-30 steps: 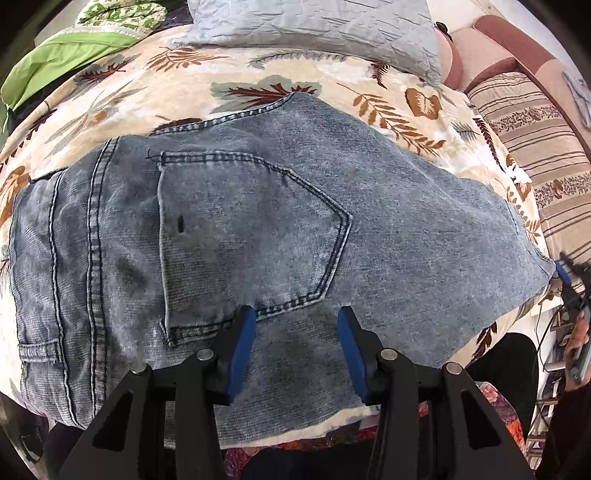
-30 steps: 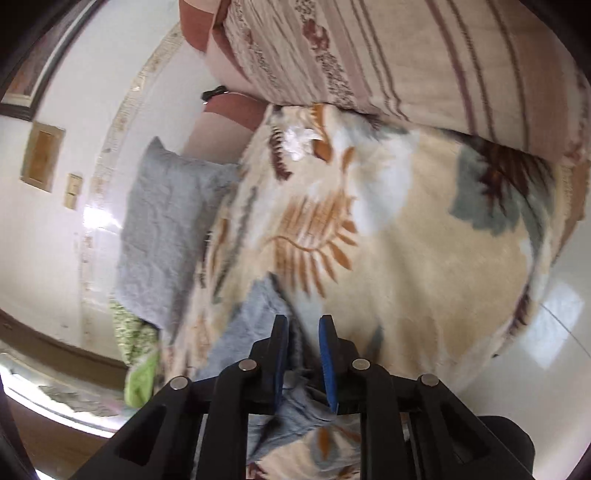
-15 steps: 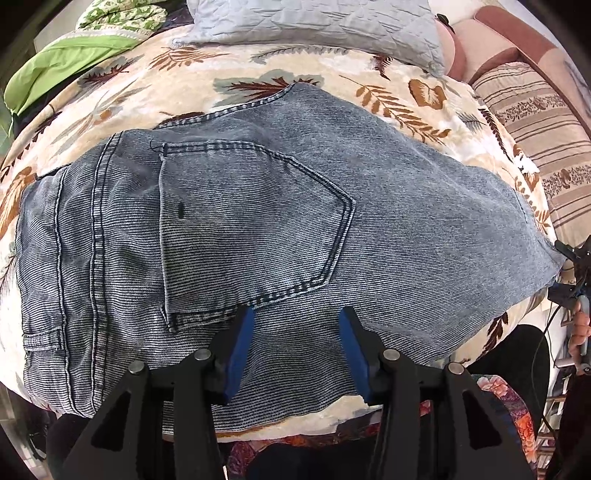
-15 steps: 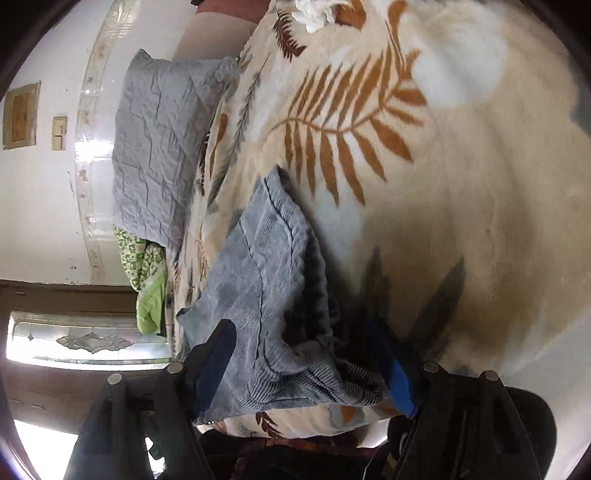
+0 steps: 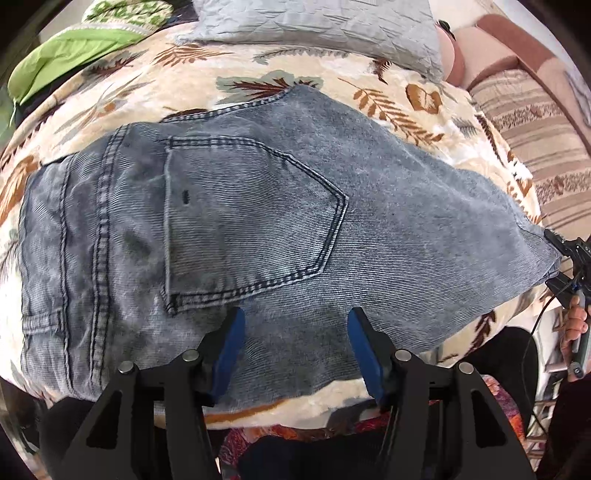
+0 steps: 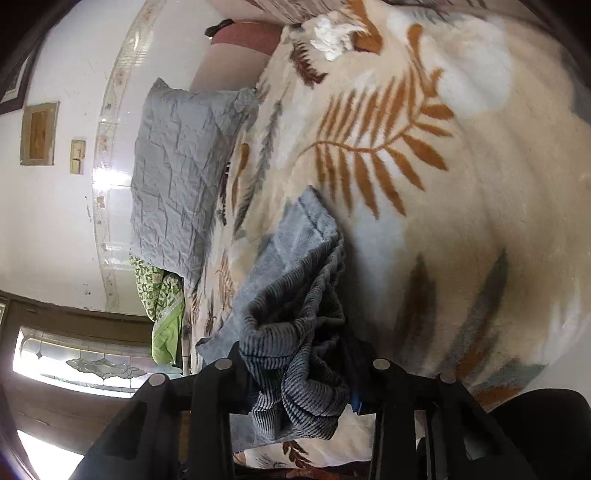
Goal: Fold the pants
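Grey-blue jeans [image 5: 258, 206] lie flat on the leaf-print blanket [image 5: 110, 99], back pocket up, waistband to the left. My left gripper [image 5: 293, 325] hovers over the denim just below the pocket. Its jaws are opening, and nothing is pinched between them. At the jeans' right end, my right gripper [image 6: 291, 354] is closing on a bunched fold of the denim [image 6: 295, 387], which fills the gap between its fingers. That gripper and the hand [image 5: 574, 325] holding it show at the right edge of the left wrist view.
A grey quilted pillow [image 5: 314, 26] lies at the head of the bed, with a green patterned cloth [image 5: 74, 48] beside it. A striped cushion [image 5: 535, 122] borders the right side. The bed's near edge runs just under my left gripper.
The right gripper's jaws stood wide around the denim end half a second ago; now they have closed in on the bunched fabric. The left jaws have spread slightly.
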{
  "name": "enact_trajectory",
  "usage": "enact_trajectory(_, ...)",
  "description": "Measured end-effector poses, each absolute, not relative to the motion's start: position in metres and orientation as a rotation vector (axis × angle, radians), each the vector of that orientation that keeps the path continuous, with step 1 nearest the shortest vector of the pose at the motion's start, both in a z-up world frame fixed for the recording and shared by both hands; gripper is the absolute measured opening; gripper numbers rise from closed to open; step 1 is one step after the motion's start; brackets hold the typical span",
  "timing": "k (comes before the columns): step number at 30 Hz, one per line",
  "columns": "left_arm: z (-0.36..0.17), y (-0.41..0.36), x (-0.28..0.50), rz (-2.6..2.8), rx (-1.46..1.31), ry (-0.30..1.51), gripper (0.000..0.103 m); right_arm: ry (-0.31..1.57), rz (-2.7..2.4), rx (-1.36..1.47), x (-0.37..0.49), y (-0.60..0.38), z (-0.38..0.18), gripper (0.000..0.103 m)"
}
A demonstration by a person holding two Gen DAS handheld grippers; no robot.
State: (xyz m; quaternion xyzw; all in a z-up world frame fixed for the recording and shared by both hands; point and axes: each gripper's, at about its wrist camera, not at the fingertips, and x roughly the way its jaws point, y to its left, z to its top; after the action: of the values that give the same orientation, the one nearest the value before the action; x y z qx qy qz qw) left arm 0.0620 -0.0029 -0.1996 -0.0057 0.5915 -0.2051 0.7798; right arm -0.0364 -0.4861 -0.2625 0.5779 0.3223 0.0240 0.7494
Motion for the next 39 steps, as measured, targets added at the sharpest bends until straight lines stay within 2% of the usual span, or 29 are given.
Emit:
enact_trajectory(7,-0.177,0.016,0.057,-0.453,-0.097,1.236,0.059,0.660,0.148,1.005,-0.004,-0.431,-0.175,0.037)
enact_trajectory(13,-0.157,0.025,0.055,-0.459,-0.096,1.170,0.059,0.768,0.282,0.783,0.036,-0.340,-0.152,0.037)
enact_trajectory(16,-0.151,0.028,0.055,-0.457,-0.098,1.148,0.059,0.869,0.336,0.687,0.056,-0.289,-0.161,0.041)
enact_trajectory(17,-0.150,0.030,0.055,-0.455,-0.099,1.145,0.059,0.907,0.350,0.662,0.061,-0.273,-0.167,0.052)
enact_trajectory(19,-0.150,0.031,0.055,-0.453,-0.098,1.146,0.059,0.957,0.405,0.653,0.069,-0.247,-0.183,0.059)
enact_trajectory(22,-0.150,0.031,0.054,-0.455,-0.094,1.151,0.059,0.993,0.472,0.672,0.072,-0.227,-0.198,0.060)
enact_trajectory(30,-0.155,-0.014,0.052,-0.536,-0.048,1.167,0.059,0.823,0.495,0.757,0.043,-0.285,-0.198,0.060)
enact_trajectory(36,-0.171,-0.080,0.040,-0.639,0.079,1.204,0.059,0.916,0.387,0.968,0.036,-0.330,-0.262,0.060)
enact_trajectory(39,-0.192,-0.102,0.040,-0.623,0.153,1.247,0.059,0.884,0.418,1.073,0.036,-0.343,-0.270,0.060)
